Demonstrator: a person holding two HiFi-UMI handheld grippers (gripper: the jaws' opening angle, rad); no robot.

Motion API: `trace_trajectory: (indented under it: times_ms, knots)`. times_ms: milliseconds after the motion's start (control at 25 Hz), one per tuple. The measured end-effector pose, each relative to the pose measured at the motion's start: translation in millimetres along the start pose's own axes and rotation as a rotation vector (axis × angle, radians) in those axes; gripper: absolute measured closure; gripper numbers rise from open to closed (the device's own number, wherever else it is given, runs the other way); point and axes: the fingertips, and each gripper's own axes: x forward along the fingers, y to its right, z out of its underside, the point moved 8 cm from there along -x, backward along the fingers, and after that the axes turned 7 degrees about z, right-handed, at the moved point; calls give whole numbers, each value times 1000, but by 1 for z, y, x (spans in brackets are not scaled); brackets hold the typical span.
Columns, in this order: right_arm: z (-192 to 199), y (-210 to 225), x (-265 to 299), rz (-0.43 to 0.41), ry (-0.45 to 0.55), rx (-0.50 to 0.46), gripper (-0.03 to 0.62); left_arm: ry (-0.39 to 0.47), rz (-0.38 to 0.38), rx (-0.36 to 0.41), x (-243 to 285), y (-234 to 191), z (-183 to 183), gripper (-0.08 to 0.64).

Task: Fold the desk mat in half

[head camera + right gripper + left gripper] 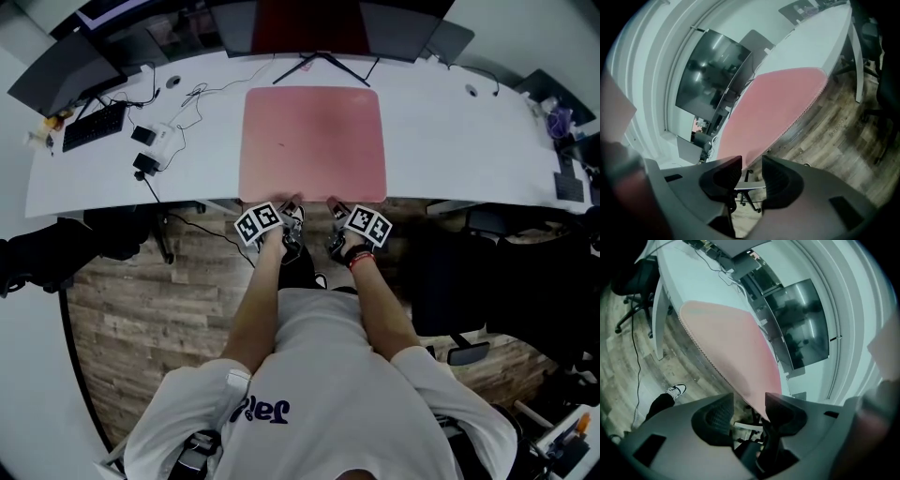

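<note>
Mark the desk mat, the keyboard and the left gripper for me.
desk mat (312, 141), head view, centre of its pink top.
keyboard (94, 127), head view, middle of its keys.
left gripper (749, 401), left gripper view, midway between its fingertips.

Pink desk mat (312, 142) (rounded corners, stitched edge): lies flat, unfolded, toward 12 o'clock in head view, near edge along the white desk (450, 141) front rim.
</note>
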Motion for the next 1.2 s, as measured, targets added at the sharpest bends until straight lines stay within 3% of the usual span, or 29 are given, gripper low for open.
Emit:
trace_trajectory:
  times_ms: [120, 280, 400, 560, 960, 1200]
  knots:
    - [0, -1, 2, -4, 0, 16, 465, 30, 16, -70, 1, 0, -3, 357]
    - [0, -2, 1, 5, -6, 3, 516, 33, -24, -76, 2, -2, -2, 423]
    - [-3, -3, 0, -10, -8, 13, 531, 38, -19, -88, 1, -1, -4, 428]
    - [-4, -5, -1, -10, -2, 6, 546, 53, -46, -70, 0, 0, -3, 499]
    - [-7, -10, -4, -8, -7, -30, 558, 61, -66, -47, -2, 5, -4, 526]
    - [-10, -11, -5, 28, -10, -67, 560, 34, -90, 6, 0, 13, -5, 526]
